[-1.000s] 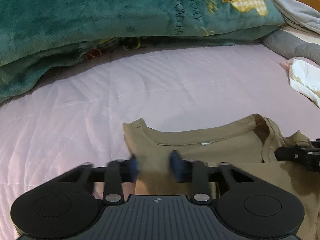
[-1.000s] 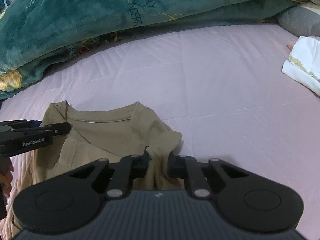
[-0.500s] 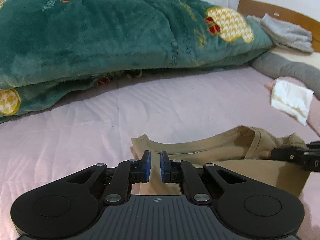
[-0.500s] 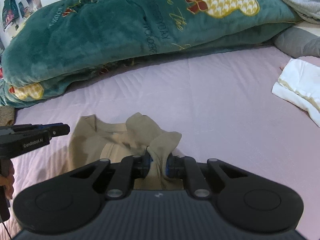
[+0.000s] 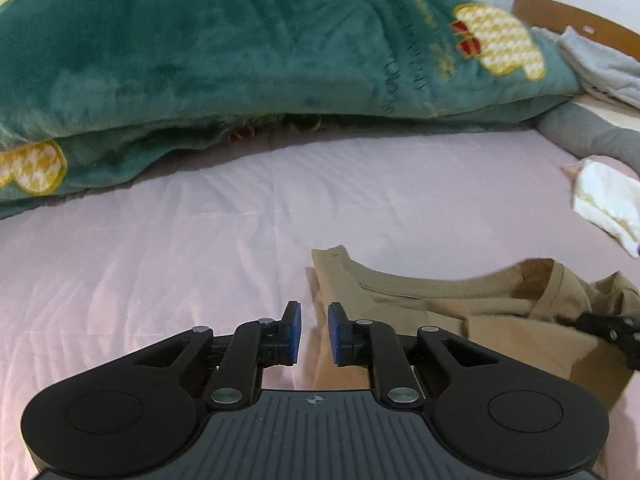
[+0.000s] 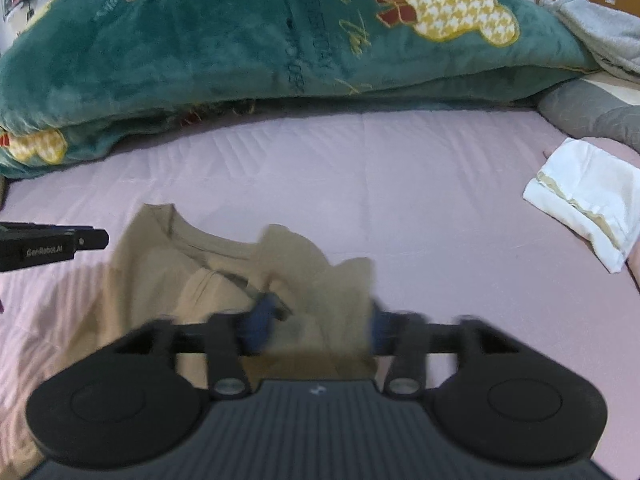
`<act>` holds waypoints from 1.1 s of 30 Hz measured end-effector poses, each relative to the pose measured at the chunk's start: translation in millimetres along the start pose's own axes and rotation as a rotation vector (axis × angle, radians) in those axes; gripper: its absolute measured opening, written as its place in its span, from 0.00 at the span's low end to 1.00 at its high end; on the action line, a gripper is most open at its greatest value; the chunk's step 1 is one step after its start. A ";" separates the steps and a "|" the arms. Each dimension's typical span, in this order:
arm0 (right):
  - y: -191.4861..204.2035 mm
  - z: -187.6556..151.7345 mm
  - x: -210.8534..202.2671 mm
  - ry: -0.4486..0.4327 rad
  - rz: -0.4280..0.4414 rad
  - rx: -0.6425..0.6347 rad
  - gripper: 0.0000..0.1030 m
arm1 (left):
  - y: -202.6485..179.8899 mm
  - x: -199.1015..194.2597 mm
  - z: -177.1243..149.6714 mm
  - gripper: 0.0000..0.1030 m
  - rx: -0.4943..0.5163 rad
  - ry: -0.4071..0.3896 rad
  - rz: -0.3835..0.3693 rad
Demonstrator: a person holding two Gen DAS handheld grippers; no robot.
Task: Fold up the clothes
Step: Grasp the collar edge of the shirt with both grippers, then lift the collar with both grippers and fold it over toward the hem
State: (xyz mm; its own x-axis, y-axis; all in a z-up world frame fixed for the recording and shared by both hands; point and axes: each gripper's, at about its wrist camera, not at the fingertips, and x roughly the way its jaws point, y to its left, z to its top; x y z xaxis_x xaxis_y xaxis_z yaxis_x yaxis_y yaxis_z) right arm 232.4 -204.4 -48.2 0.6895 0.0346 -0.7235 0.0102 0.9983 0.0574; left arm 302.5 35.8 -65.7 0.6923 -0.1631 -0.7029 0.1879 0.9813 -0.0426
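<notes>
tan cotton t-shirt [image 6: 168, 280] partly folded on pink quilted bedsheet [image 5: 160, 248], right sleeve bunched | left gripper [image 5: 313, 330] slightly parted, empty | right gripper [image 6: 316, 324] spread wide, blurred, straddling sleeve | squaring left

I can read only "GenRobot.AI" in pale letters on the black left gripper [image 6: 52, 246]; the plush green blanket's [image 6: 240, 40] embroidered lettering is illegible.

The right gripper [image 6: 316, 326] let go of the shirt [image 6: 168, 280] & its jaws are wide now. The left gripper [image 5: 314, 334] slid off the shirt's edge, w/ jaws a bit wider.
</notes>
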 end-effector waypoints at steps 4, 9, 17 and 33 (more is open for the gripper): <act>-11.2 9.0 22.1 0.016 0.025 -0.035 0.81 | -5.3 35.6 8.9 0.21 -0.004 0.034 -0.021; -20.6 23.4 57.1 0.081 0.031 -0.056 0.86 | -20.7 67.5 15.8 0.31 0.069 0.085 -0.029; 2.7 19.0 78.0 0.120 0.049 -0.128 0.13 | -15.7 54.7 18.7 0.12 0.053 0.043 -0.067; 23.5 30.6 -10.3 -0.051 0.062 -0.105 0.10 | -5.9 -31.5 21.4 0.09 0.019 -0.090 -0.164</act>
State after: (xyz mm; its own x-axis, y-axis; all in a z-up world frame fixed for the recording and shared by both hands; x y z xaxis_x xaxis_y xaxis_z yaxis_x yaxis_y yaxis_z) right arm 247.7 -182.8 -18.3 0.7222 0.0970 -0.6848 -0.1082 0.9938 0.0266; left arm 294.5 33.0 -28.1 0.7107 -0.3299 -0.6213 0.3155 0.9389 -0.1376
